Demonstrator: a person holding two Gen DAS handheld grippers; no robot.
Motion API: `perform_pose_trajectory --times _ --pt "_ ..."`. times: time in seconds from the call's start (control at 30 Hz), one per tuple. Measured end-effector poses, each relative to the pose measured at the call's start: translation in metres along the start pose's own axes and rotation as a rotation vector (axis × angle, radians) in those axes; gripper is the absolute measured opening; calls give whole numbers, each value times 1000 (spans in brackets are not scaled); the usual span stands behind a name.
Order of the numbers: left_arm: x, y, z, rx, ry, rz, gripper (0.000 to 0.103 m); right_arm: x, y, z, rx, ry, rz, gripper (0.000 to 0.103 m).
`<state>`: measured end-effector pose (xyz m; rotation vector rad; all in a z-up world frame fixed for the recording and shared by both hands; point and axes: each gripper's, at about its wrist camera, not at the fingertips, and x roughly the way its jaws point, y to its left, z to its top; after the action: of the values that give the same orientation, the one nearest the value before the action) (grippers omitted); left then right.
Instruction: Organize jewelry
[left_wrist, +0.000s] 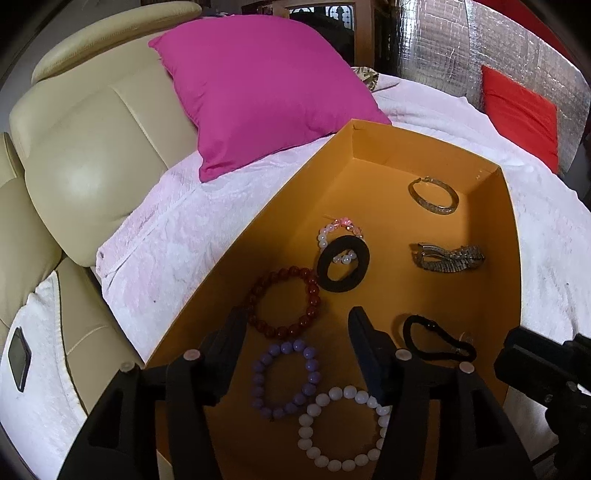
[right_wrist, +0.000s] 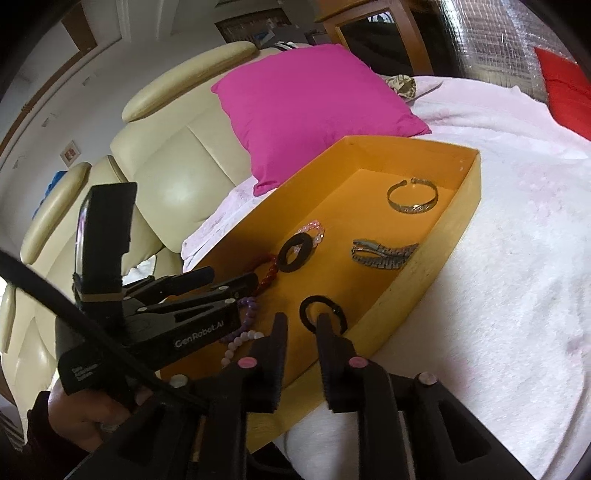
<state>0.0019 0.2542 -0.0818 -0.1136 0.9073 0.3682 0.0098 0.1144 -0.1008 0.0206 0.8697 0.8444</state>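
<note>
An orange box (left_wrist: 369, 147) lies on a white blanket and holds the jewelry. In it are a gold bangle (left_wrist: 434, 194), a silver watch band (left_wrist: 445, 257), a pink and white bead bracelet (left_wrist: 338, 230), a thick black hair tie (left_wrist: 343, 264), a dark red bead bracelet (left_wrist: 286, 301), a purple bead bracelet (left_wrist: 284, 380), a white bead bracelet (left_wrist: 343, 428) and a thin black hair tie (left_wrist: 436, 341). My left gripper (left_wrist: 297, 325) is open and empty above the red and purple bracelets. My right gripper (right_wrist: 301, 325) is open, its fingers over the thin black hair tie (right_wrist: 321, 312).
The box (right_wrist: 424, 266) sits on the blanket (right_wrist: 498, 295) over a cream leather sofa (left_wrist: 92, 166). A magenta pillow (left_wrist: 266, 88) lies behind the box and a red cushion (left_wrist: 521, 114) at the far right. A phone (left_wrist: 18, 363) lies on the sofa at left.
</note>
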Motion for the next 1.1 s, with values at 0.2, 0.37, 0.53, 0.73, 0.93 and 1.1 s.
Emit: perform_pose_trajectory --times 0.2,0.37,0.53,0.73,0.93,1.1 --pt "-12 -3 4 15 -62 23 68 -11 -1 4 -3 -42 -42 60" --pt "-30 -5 8 19 -137 52 85 -19 -7 6 14 -75 -68 60" --pt "-49 -13 12 32 -180 79 85 -30 -14 7 24 -103 -135 60" --pt "-76 -27 5 63 -217 156 85 -56 -18 7 19 -173 -232 61" --pt "-114 -40 -2 89 -263 183 85 -91 -15 -4 -3 -249 -327 62" --pt "-157 -40 -7 98 -317 183 85 -131 -5 -17 1 -310 -372 63"
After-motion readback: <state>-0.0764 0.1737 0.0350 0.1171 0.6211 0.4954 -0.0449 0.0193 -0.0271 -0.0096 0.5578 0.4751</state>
